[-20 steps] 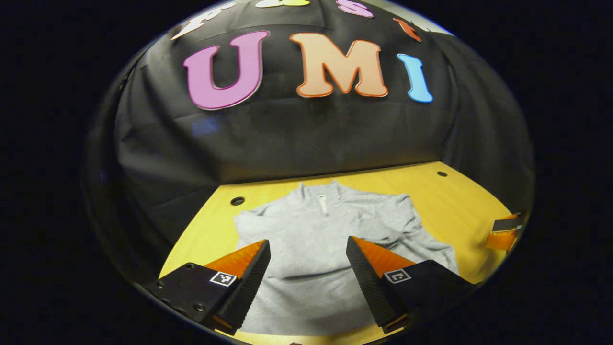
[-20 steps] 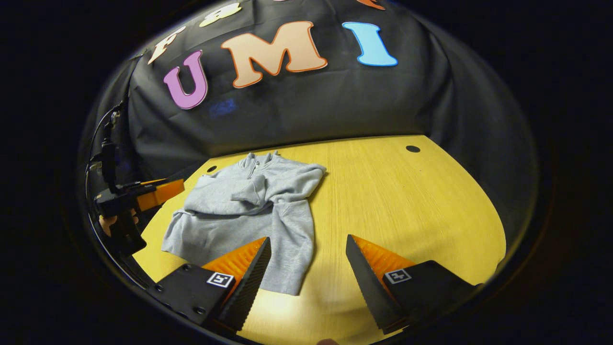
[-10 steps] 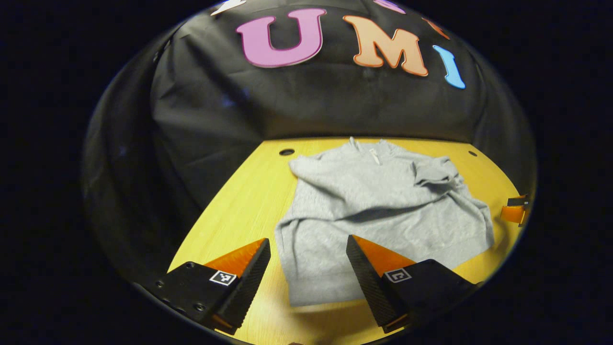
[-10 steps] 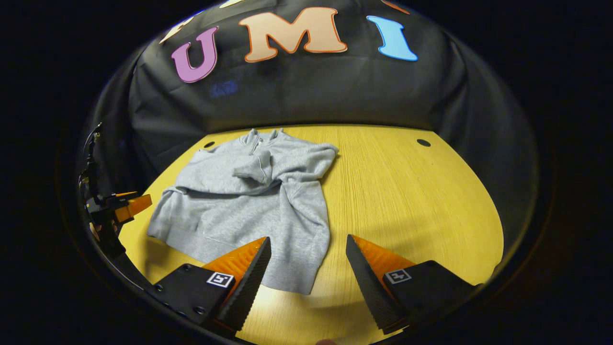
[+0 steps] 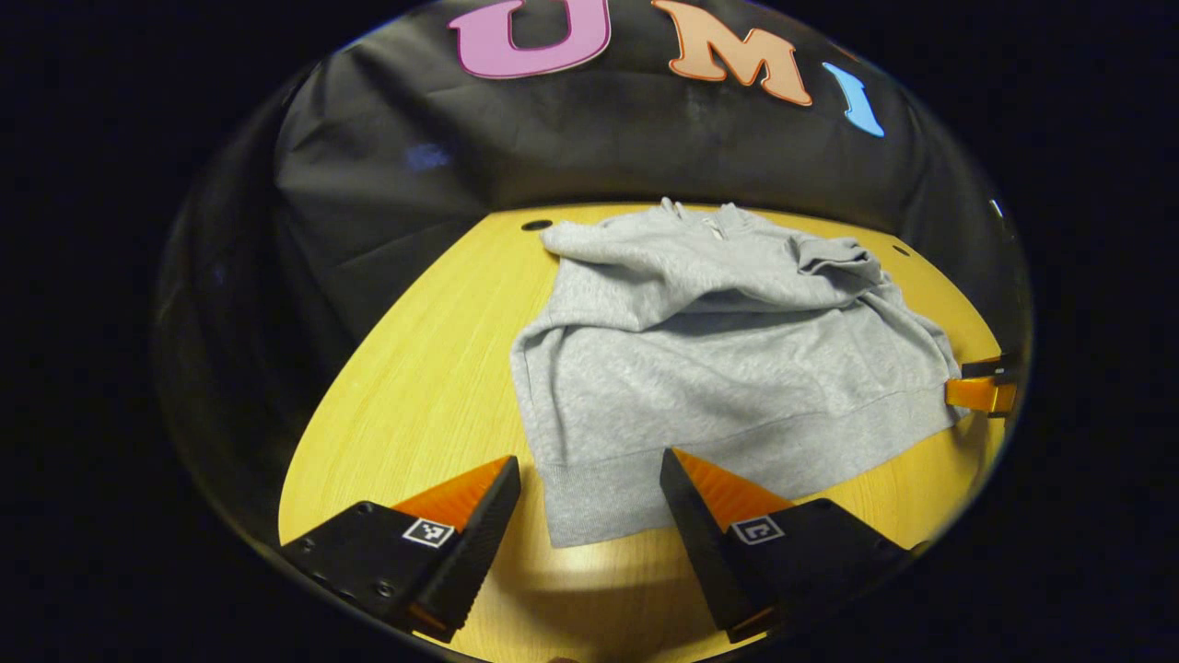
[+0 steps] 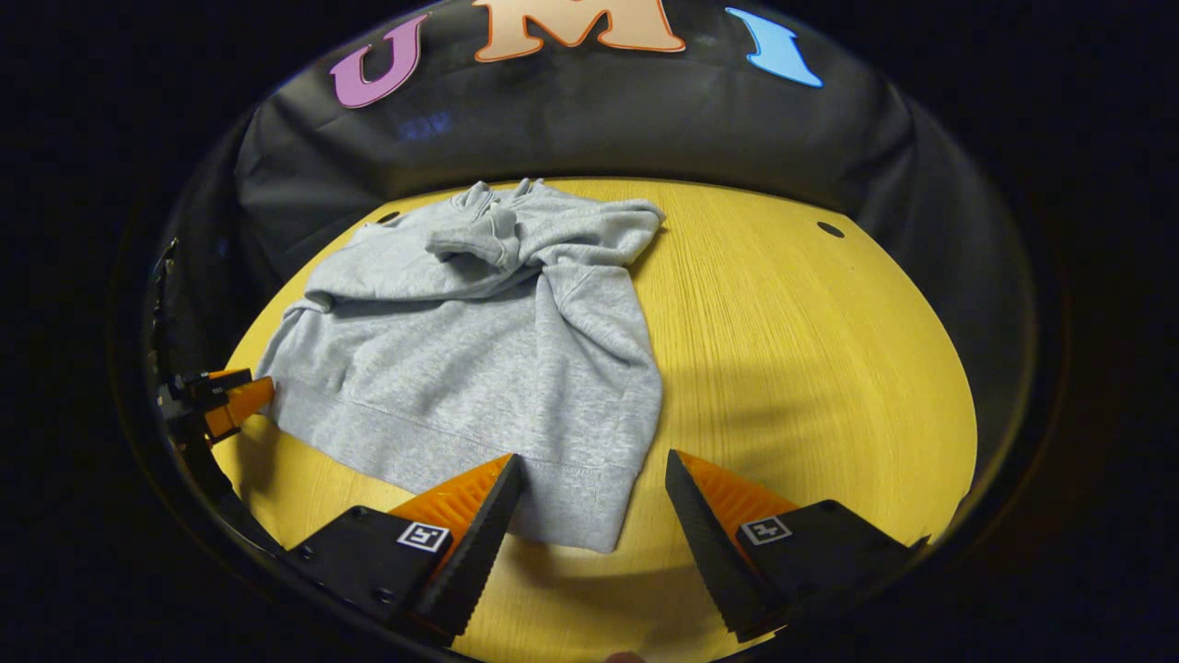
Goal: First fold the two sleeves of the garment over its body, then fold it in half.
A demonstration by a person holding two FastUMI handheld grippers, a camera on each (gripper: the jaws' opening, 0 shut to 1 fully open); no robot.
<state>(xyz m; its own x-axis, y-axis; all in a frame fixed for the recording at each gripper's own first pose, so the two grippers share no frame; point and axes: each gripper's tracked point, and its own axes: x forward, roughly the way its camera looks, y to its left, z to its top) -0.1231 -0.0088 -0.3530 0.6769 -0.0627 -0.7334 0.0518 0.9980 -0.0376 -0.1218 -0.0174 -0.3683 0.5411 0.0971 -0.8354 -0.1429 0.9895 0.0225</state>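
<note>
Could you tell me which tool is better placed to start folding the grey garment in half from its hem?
Neither clearly: both look ready. The left tool is open over one hem corner of the garment, and the right tool is open over the other. Both sleeves already lie across the body, so lifting both corners together seems best.

Sleeve cuffs (image 5: pixel 834 258) seemingly bunched, unclear.
</note>
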